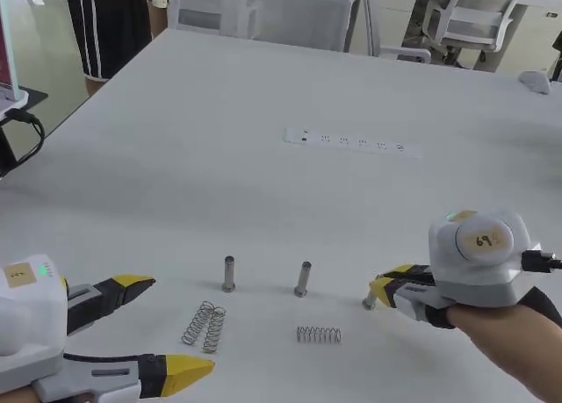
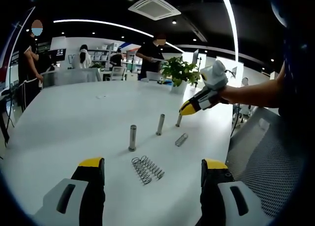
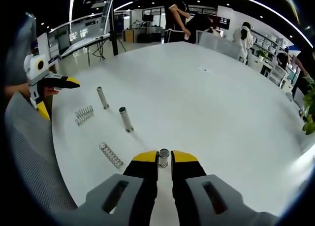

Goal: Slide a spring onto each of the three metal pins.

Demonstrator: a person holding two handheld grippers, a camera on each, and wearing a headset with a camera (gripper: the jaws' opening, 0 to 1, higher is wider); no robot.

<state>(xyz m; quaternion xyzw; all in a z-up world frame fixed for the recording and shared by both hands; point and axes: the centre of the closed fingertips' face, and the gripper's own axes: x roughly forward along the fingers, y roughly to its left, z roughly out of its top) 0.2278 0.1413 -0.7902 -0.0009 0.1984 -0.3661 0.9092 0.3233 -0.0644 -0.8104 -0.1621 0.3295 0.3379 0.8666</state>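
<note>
Pair of thin steel-wire coil springs (image 1: pixel 204 324) lay touching, flat on the white tabletop (image 1: pixel 263 183) in front of the left short grey metal pin (image 1: pixel 228 274). A single matching coil spring (image 1: pixel 318 334) lay in front of the middle upright pin (image 1: pixel 303 278). No pin carried one. I judged them light, squashy, prone to roll: pinch mid-coil, gently. My right yellow-tipped gripper (image 3: pixel 164 161) was nearly closed, pinching the rightmost metal pin (image 3: pixel 163 156) near its top. My left yellow-tipped gripper (image 2: pixel 152 163) hung spread wide, empty, near the pair.
</note>
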